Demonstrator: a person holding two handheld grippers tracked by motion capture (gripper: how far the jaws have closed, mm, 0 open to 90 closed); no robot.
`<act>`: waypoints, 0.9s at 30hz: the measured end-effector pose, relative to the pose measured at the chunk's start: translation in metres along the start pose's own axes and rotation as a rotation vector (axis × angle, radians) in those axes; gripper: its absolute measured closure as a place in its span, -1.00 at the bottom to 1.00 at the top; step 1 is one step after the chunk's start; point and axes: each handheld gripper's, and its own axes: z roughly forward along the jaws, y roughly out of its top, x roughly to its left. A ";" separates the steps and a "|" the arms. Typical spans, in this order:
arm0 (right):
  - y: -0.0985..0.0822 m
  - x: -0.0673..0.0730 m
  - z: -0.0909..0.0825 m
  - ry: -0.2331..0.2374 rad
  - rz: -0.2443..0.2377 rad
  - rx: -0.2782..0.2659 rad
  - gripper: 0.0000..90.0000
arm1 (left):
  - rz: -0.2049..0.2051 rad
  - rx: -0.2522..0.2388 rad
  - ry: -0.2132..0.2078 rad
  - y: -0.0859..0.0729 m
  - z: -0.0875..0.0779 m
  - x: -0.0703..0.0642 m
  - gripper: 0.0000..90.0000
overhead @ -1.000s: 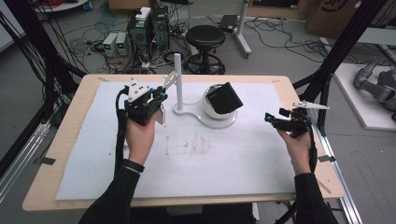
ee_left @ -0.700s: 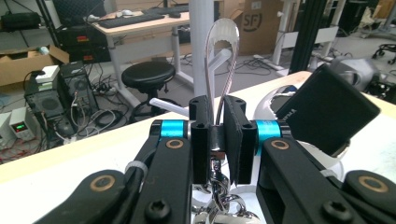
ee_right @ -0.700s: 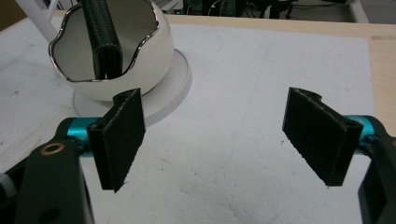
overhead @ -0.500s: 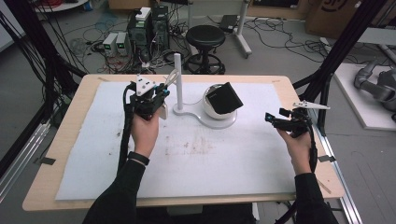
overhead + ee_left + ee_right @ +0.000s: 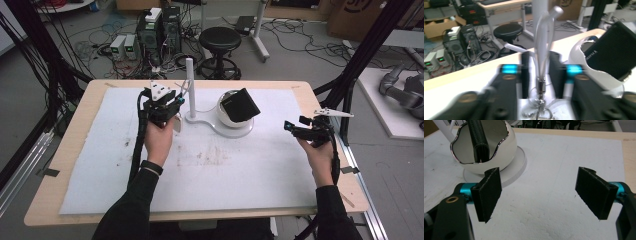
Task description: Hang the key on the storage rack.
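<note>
A white stand point(image 5: 190, 82) with curved hook arms rises at the back of the white mat point(image 5: 250, 170). A bunch of keys point(image 5: 539, 100) hangs by its ring from one hook arm point(image 5: 544, 37). My left gripper point(image 5: 175, 102) is at the post. Its jaws have just been opening and now stand apart on either side of the hanging keys without pressing on them point(image 5: 540, 75). Beside the post a white bowl point(image 5: 225, 120) holds an upright black wallet point(image 5: 241, 105). My right gripper point(image 5: 539, 192) is wide open over the mat, aimed at the bowl point(image 5: 499, 157), with nothing between its fingers.
The wooden table's edge point(image 5: 90, 100) borders the mat. A black stool point(image 5: 220, 40), computer boxes point(image 5: 160, 25) and cables are on the floor behind. Black frame posts point(image 5: 360, 55) stand at both sides.
My left hand has moved a little to the right, closer to the stand's post. The right hand has kept still.
</note>
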 end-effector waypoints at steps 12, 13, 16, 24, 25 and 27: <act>0.000 0.000 0.001 0.000 0.002 0.007 -0.52 | -0.042 -0.005 -0.032 -0.002 -0.020 0.007 0.05; 0.000 0.000 0.001 -0.001 0.005 0.008 -0.52 | -0.042 -0.007 -0.035 -0.003 -0.022 0.008 0.02; 0.000 0.000 0.001 -0.001 0.004 0.009 -0.52 | -0.043 -0.009 -0.049 -0.004 -0.027 0.008 -0.01; -0.001 0.000 0.001 0.000 -0.001 0.012 -0.52 | -0.009 -0.007 -0.093 -0.010 -0.042 0.007 -0.26; -0.001 0.000 0.001 0.001 -0.003 0.013 -0.52 | -0.009 -0.007 -0.093 -0.010 -0.042 0.007 -0.29; -0.001 0.001 0.001 0.001 -0.001 0.015 -0.52 | -0.002 -0.001 -0.093 -0.012 -0.044 0.006 -0.32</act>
